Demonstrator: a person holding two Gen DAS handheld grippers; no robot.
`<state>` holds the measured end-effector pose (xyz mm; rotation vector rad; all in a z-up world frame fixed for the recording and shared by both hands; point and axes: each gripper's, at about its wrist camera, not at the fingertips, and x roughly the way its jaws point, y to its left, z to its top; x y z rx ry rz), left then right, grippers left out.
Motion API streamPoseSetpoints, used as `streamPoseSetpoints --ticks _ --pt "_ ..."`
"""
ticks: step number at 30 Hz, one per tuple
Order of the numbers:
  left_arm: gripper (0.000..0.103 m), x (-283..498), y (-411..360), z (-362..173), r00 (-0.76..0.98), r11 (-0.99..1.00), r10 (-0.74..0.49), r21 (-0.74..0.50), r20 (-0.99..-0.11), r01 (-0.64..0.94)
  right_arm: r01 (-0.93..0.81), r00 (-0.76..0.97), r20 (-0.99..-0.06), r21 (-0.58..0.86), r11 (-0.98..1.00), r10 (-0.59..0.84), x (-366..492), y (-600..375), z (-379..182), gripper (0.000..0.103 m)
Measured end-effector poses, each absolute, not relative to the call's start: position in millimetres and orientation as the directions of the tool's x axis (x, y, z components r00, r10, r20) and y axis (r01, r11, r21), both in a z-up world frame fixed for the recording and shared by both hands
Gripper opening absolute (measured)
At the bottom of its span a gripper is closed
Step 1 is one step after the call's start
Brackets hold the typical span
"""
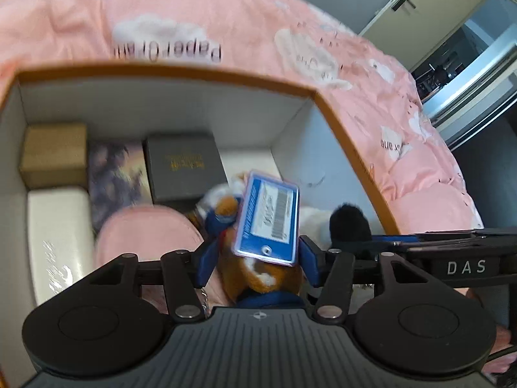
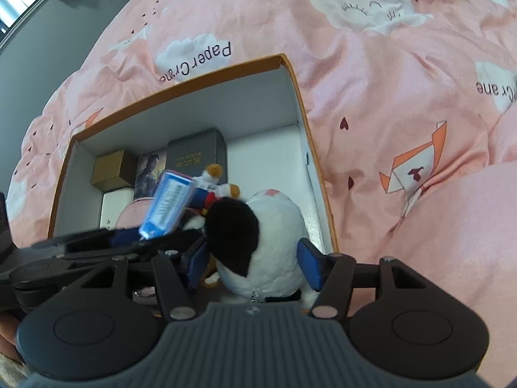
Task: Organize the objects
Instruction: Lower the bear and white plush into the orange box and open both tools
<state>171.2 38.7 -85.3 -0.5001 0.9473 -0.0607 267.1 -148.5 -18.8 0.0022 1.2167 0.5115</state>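
Two soft toys are lowered into an orange-rimmed box (image 2: 292,74) on a bed. The brown toy (image 1: 258,271) sits between the left gripper (image 1: 255,258), whether gripped cannot be told; the black-and-white toy (image 2: 258,242) is clasped by the right gripper (image 2: 252,263).

The left wrist view is smeared by motion blur: the gold lettering on the grey box (image 1: 182,165) and the barcode tag (image 1: 269,218) cannot be read. The brown plush toy (image 1: 258,271) is half covered by that tag and the gripper body, so whether the blue pads (image 1: 206,258) press it cannot be told. In the right wrist view the black and white plush (image 2: 258,242) hides the box floor behind it. The white case (image 2: 114,208) is mostly blocked, its print too small to read.
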Motion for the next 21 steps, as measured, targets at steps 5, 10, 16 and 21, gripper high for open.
streamPoseSetpoints --ticks 5,10,16,21 --pt "0.061 160.3 33.8 -59.8 0.644 0.920 -0.238 -0.382 -0.727 -0.091 -0.449 0.280 -0.878 0.238 0.861 0.388 259.0 -149.0 -4.6 0.058" --pt "0.047 162.3 28.3 -55.6 0.600 0.929 -0.256 -0.364 -0.758 -0.063 -0.512 0.298 -0.876 0.190 0.838 0.381 257.4 -143.9 1.0 0.042" --pt "0.034 166.4 24.3 -78.8 0.527 0.924 -0.268 -0.370 -0.806 -0.096 -0.573 0.244 -0.916 0.130 0.810 0.319 254.1 -136.2 -11.9 0.019" --pt "0.034 169.4 29.8 -89.9 0.492 0.901 -0.305 -0.414 -0.816 -0.128 -0.580 0.189 -0.935 0.139 0.803 0.299 253.6 -135.8 -25.2 0.015"
